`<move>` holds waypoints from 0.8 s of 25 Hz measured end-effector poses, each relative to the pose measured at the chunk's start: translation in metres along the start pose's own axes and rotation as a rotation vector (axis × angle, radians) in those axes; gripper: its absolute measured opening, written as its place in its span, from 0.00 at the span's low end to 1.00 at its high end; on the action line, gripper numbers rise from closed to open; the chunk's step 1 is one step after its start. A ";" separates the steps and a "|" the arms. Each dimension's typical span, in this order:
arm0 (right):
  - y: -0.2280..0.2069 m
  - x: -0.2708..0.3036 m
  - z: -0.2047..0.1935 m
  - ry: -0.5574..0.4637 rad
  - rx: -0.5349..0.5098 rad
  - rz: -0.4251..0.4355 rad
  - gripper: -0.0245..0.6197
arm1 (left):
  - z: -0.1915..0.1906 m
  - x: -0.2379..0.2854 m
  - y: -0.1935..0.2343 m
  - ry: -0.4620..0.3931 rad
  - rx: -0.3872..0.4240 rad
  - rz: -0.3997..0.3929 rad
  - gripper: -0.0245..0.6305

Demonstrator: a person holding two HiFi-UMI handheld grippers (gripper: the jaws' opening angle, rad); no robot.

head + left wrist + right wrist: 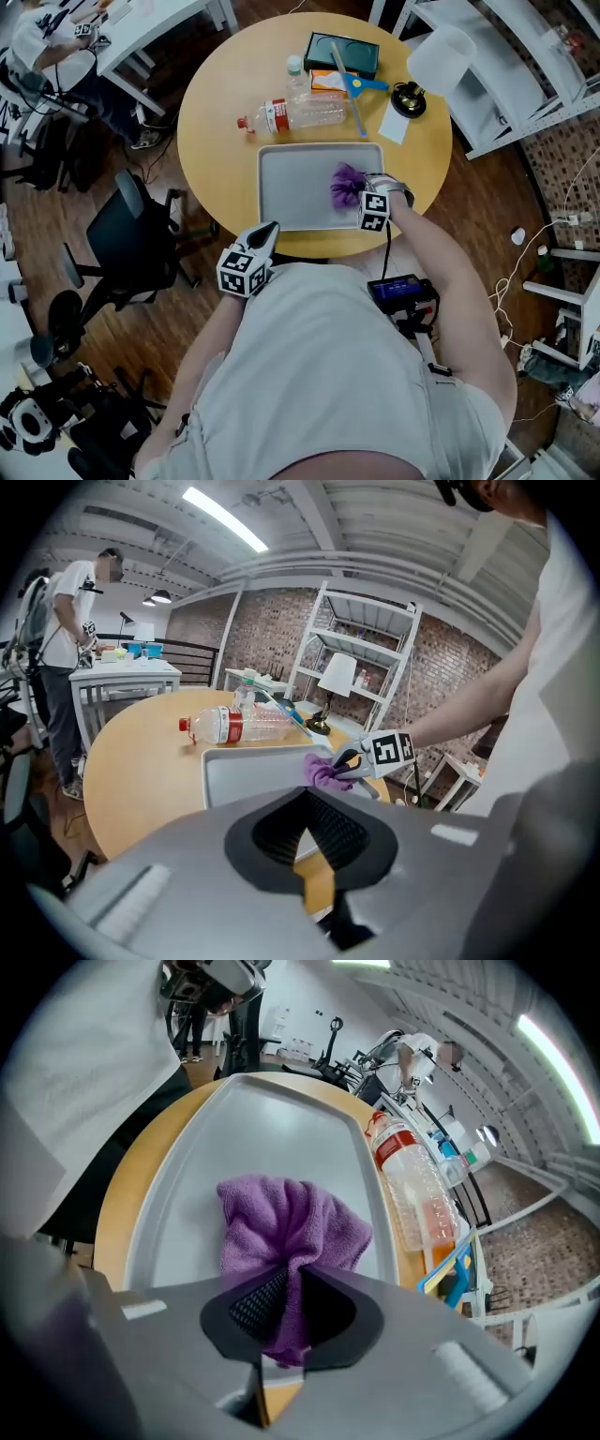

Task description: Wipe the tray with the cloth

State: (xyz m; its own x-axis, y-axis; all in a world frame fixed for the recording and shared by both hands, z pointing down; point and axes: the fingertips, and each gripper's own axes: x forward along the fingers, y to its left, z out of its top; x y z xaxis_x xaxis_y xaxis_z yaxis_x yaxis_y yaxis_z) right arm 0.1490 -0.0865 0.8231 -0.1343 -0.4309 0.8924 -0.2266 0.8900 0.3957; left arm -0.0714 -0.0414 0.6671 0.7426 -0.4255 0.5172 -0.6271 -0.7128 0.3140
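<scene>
Closest to me is my left gripper, held off the near edge of the desk just by my shirt, jaws pressed together with nothing between them, tips aimed at the tray.

Biggest thing out front is the round wooden desk. On it, near my edge, sits the grey tray, long axis running left to right across me, flat on the wood. Just beyond its far rim a clear plastic bottle lies on its side, parallel to the tray, red cap pointing to my left.

Then the purple cloth: it's bunched up on the right half of the tray, resting on the tray floor. My right gripper is clamped on one end of it, coming in from the tray's right side, so the loose folds fan out leftward toward the middle of the tray.
</scene>
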 end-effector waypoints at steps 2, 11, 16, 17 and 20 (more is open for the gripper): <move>-0.020 -0.021 -0.002 -0.054 0.082 -0.052 0.10 | 0.005 0.001 -0.003 -0.003 0.007 -0.008 0.04; -0.123 -0.082 -0.139 -0.033 0.748 -0.385 0.11 | 0.006 0.010 -0.009 0.009 0.016 -0.013 0.04; -0.042 -0.032 -0.179 0.084 1.092 -0.105 0.11 | 0.009 0.002 -0.002 0.000 0.013 0.020 0.04; -0.032 -0.026 -0.181 0.089 1.123 -0.074 0.12 | 0.008 0.001 0.000 0.001 0.010 0.026 0.04; -0.025 -0.018 -0.177 0.058 1.096 -0.038 0.17 | 0.006 -0.001 0.003 0.005 0.003 0.034 0.04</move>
State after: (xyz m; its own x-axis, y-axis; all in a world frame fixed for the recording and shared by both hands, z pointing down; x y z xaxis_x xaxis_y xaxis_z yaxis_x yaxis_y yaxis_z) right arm 0.3275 -0.0745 0.8360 -0.0701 -0.4222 0.9038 -0.9678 0.2485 0.0410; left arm -0.0725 -0.0470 0.6626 0.7194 -0.4470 0.5316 -0.6516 -0.6993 0.2938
